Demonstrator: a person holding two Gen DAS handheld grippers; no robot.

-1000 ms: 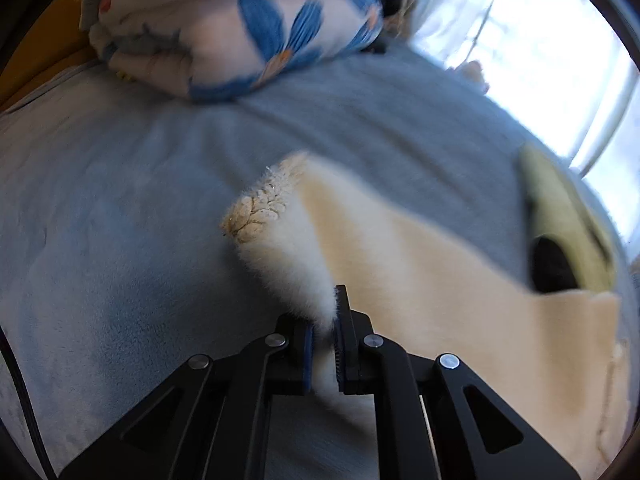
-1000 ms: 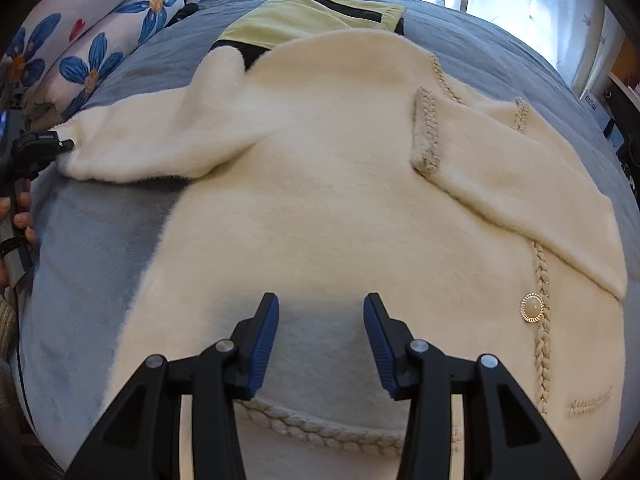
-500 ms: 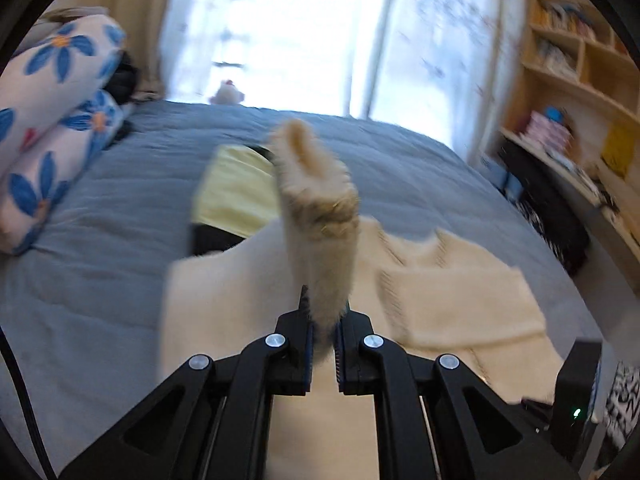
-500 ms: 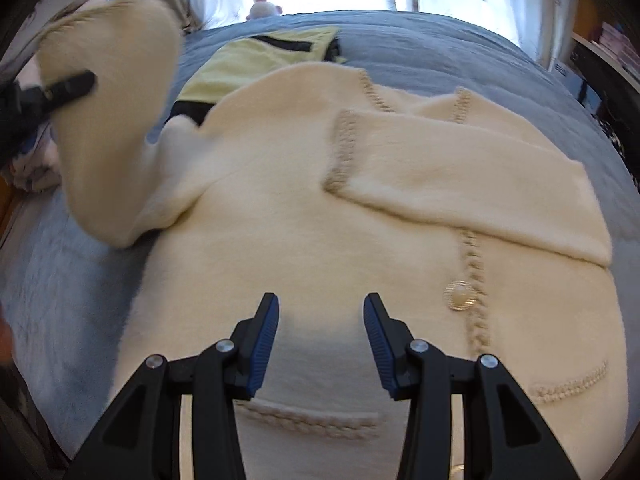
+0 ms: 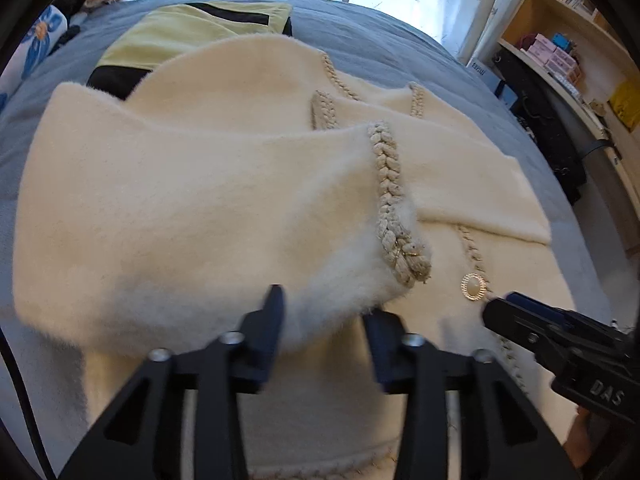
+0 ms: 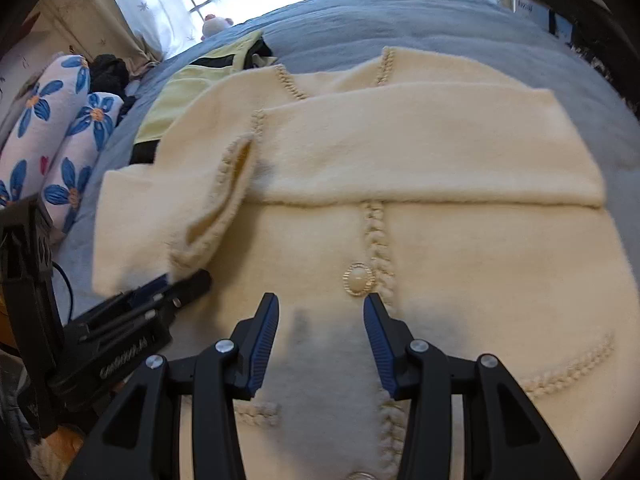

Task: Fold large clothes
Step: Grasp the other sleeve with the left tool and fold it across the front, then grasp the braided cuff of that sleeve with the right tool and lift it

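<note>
Left wrist view is showing the left gripper with its jaws opening, letting go of the left sleeve, whose fluffy edge is lying between the fingers but no longer pinched. The cream cardigan is lying spread on the blue bed, and the right sleeve is already lying folded across the chest, so the sleeve-folding step seems to be finishing. The right gripper is hovering with its jaws spread and empty just below the pearl button. Next, both grippers are probably needing to take hold of the hem and bring it up toward the collar. The right gripper's body is reading "DAS" in the left view; the lettering on the left gripper is too blurred to read.
</note>
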